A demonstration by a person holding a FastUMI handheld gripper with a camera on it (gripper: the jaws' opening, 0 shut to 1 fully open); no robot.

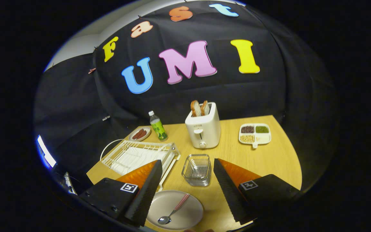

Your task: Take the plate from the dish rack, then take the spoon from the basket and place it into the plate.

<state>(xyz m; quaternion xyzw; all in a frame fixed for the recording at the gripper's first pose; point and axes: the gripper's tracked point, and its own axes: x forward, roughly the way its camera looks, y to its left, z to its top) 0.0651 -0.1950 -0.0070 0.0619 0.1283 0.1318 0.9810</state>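
Nearest the camera, the gripper point(185, 180) has its fingers spread wide and holds nothing. Between them, on the wooden bench point(269, 158), lies a round white plate point(185, 214) with a metal spoon with a red checked handle point(173, 211) resting in it. Just ahead of the fingers stands a clear wire basket point(197, 169), with a white wire dish rack point(134, 156) beside it. Beyond them stands a white toaster point(203, 127).
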